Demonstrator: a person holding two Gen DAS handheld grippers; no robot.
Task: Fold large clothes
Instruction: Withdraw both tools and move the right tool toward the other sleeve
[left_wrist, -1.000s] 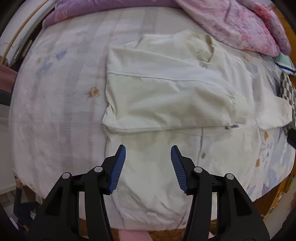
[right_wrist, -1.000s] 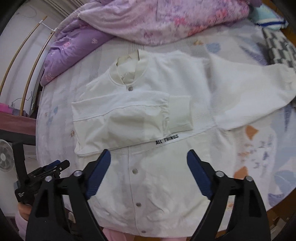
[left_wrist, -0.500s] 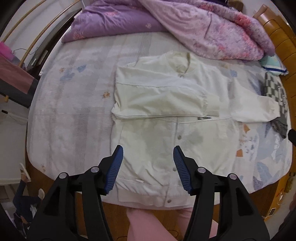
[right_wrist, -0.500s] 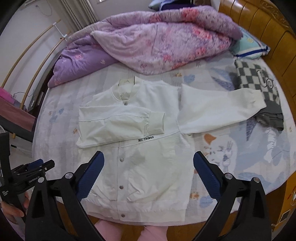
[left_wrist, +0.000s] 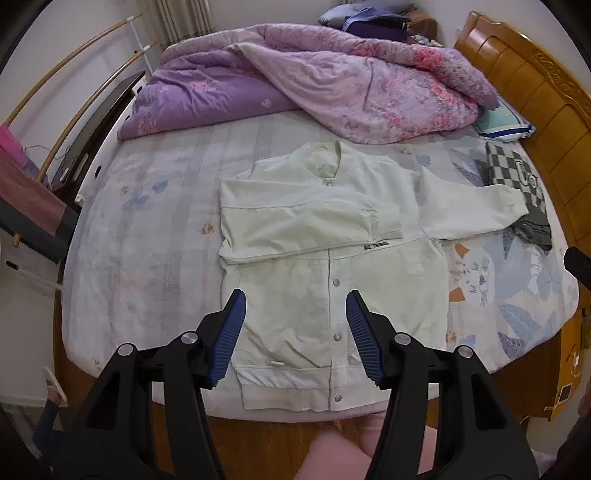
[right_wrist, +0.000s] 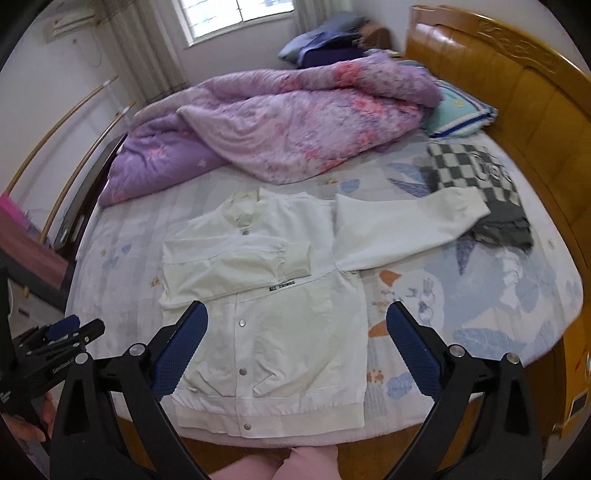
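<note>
We hold both grippers high, angled down over the bed (left_wrist: 155, 258), left gripper (left_wrist: 295, 325) fingers half spread, right gripper (right_wrist: 295, 343) fingers wide and just opened further, both empty, white jacket (right_wrist: 288, 332) flat below, 1 sleeve folded across, "ALL THINGS" lettering (right_wrist: 282, 286).

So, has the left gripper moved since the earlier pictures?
Yes. The left gripper has pulled up and back: the jacket looks smaller, and the headboard now shows.

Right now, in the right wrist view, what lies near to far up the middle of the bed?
Jacket hem → black lettering → folded sleeve → collar → purple quilt → window.
</note>
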